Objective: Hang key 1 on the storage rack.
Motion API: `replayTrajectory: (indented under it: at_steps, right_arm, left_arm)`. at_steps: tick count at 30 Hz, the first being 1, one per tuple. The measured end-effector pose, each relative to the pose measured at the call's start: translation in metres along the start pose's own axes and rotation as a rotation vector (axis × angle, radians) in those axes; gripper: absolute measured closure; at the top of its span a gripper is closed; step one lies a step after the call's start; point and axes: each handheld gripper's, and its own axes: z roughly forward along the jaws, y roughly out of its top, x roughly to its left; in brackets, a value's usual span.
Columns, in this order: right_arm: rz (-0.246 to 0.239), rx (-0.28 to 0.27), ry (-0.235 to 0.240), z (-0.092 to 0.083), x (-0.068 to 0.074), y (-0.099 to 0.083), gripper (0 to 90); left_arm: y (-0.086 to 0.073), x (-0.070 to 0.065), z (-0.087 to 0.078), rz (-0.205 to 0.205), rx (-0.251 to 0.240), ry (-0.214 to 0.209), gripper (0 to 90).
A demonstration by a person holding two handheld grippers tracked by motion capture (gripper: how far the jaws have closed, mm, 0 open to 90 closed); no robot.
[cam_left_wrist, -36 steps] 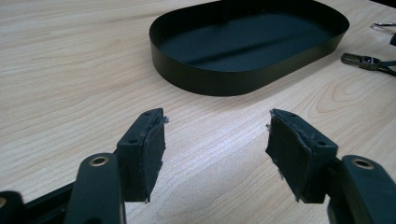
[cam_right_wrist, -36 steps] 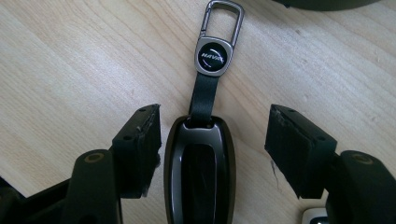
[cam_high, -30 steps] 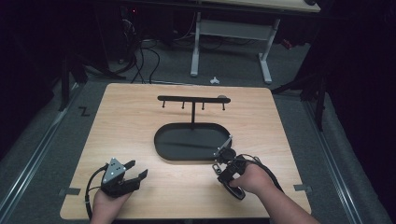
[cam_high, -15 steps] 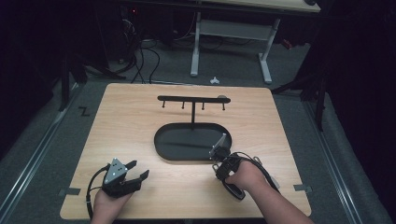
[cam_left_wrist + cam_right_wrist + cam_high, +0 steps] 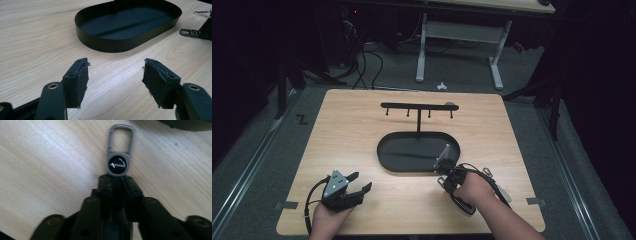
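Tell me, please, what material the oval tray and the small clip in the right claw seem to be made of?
The oval tray looks like thin sheet metal with a matte black finish: its wall is thin, even and hardly reflective. The clip held by the right claw looks like brushed grey metal, with a dull sheen on its loop and a glossy black badge. Neither is certain.

A light wooden table (image 5: 362,130) bears a black oval tray (image 5: 387,152).
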Motion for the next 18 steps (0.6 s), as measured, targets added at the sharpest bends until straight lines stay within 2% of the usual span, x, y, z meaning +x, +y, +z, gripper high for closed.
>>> replayTrajectory:
  at_steps: [7,14,15,18]
  right_arm:
    - [-0.04,-0.009,-0.007,-0.0001,0.0014,-0.0014,80.6]
    - [-0.047,-0.03,-0.002,-0.001,0.0016,-0.0043,81.0]
    - [-0.055,-0.048,0.028,-0.0039,0.0013,-0.0065,81.0]
    - [-0.044,-0.062,0.042,-0.0096,-0.0006,-0.0091,81.0]
  left_arm:
    - [0.0,-0.0008,0.0002,0.006,-0.001,-0.003,37.3]
    - [-0.0001,-0.0019,-0.0012,0.019,-0.021,-0.011,37.4]
    - [-0.0003,-0.0018,-0.0012,0.022,-0.019,-0.012,37.4]
    - [-0.0005,-0.0015,-0.0006,0.021,-0.018,-0.013,37.4]
